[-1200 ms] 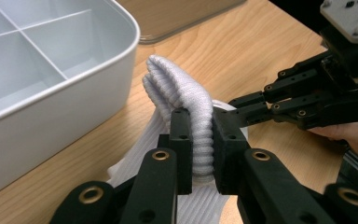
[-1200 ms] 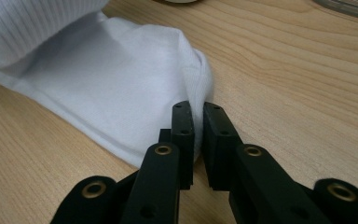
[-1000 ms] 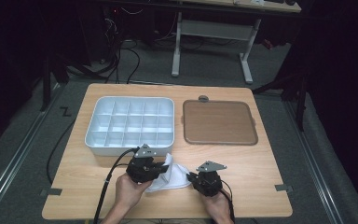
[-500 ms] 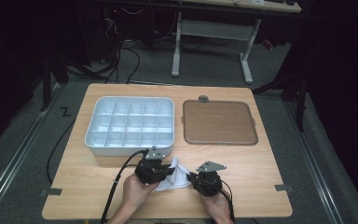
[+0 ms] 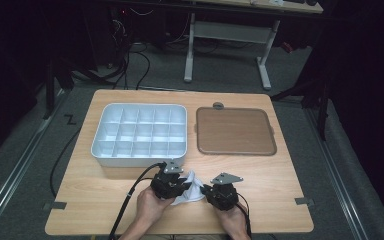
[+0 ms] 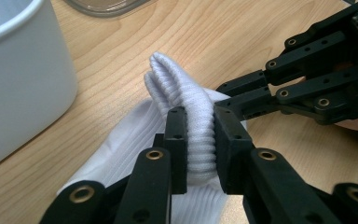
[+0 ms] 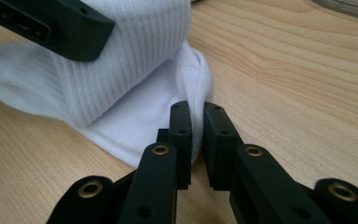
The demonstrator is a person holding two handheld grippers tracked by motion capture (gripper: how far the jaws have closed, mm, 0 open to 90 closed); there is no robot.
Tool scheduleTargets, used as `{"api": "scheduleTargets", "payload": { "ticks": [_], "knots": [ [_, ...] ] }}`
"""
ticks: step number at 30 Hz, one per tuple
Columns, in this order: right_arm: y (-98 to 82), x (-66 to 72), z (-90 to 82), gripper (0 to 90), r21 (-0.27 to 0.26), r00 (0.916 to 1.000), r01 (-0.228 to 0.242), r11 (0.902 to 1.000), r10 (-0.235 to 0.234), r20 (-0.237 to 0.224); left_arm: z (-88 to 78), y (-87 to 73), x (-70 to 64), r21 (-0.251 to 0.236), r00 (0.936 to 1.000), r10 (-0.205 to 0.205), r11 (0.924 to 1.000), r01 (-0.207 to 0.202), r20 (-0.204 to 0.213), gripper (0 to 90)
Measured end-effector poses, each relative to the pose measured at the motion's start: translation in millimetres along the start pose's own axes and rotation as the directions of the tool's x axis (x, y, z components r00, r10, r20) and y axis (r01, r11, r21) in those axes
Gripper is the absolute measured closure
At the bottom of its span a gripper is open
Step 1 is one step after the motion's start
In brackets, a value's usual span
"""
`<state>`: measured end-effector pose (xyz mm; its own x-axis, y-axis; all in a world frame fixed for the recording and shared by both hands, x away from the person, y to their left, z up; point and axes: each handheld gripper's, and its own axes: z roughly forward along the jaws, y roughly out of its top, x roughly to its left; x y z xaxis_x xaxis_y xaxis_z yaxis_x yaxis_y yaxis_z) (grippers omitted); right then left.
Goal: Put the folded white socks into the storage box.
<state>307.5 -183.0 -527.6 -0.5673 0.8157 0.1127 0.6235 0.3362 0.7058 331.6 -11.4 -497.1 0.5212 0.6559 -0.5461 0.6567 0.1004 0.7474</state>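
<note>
Both grippers are engaged on one white ribbed sock (image 6: pixel 186 121) lying on the bench (image 5: pixel 280 200) at its near edge.

The left gripper (image 6: pixel 200 149) has its fingers clamped on the folded ribbed cuff, which bulges up between them. The right gripper (image 7: pixel 196 140) has its fingers nearly closed on a thin edge of the same sock.

Judgement: the step in hand appears to be folding or bundling the sock.
- Keep both pinches firm.
- Carry the cuff over toward the right fingers without dragging the fabric.
- Avoid the fingers colliding, as they are close together.

Count:
- one sock
- one white compartment tray (image 5: pixel 140 132) beyond the left fingers, empty as far as can be seen
- one brown lid (image 5: pixel 235 131) beyond the right fingers
- two grippers
</note>
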Motion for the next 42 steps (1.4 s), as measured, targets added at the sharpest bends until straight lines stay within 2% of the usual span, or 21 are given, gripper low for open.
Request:
{"api": "scheduleTargets", "payload": {
  "ticks": [5,10,16,22,32,36,42],
  "knots": [
    [0.2,0.2,0.0,83.3,0.0,1.0,0.001,1.0,-0.001,0.002,2.9,-3.4,0.4,-0.002,0.9999,0.005,1.0,-0.005,-0.01,70.1],
    [0.3,0.0,-0.7,82.0,-0.002,1.0,-0.001,1.0,0.001,0.001,1.8,-6.9,0.7,-0.01,0.9998,0.008,0.9999,-0.008,-0.016,55.5],
    [1.8,0.4,-4.4,80.1,-0.013,1.0,-0.003,0.9999,0.003,0.005,-8.2,-4.0,-1.8,-0.03,0.9997,-0.01,0.9995,0.011,0.02,45.6],
    [4.6,-0.3,-10.0,75.6,-0.033,0.9999,0.004,0.9994,-0.004,0.01,-22.6,-1.1,1.9,-0.06,0.9991,-0.034,0.9976,0.036,0.023,43.4],
    [6.2,-1.5,-34.6,72.2,-0.077,0.9995,0.01,0.997,-0.007,0.031,-40.0,-8.6,21.6,-0.083,0.9972,-0.07,0.9943,0.067,-0.028,44.2],
    [11.0,5.8,-42.0,72.4,-0.095,0.9988,0.044,0.9945,-0.042,0.024,-44.8,-12.9,25.4,-0.095,0.9963,-0.073,0.9931,0.069,-0.045,44.0],
    [19.7,21.2,-35.8,71.6,-0.093,0.9961,0.086,0.992,-0.087,-0.012,-47.1,-19.4,29.3,-0.094,0.9957,-0.052,0.9945,0.044,-0.077,43.0]
  ]
}}
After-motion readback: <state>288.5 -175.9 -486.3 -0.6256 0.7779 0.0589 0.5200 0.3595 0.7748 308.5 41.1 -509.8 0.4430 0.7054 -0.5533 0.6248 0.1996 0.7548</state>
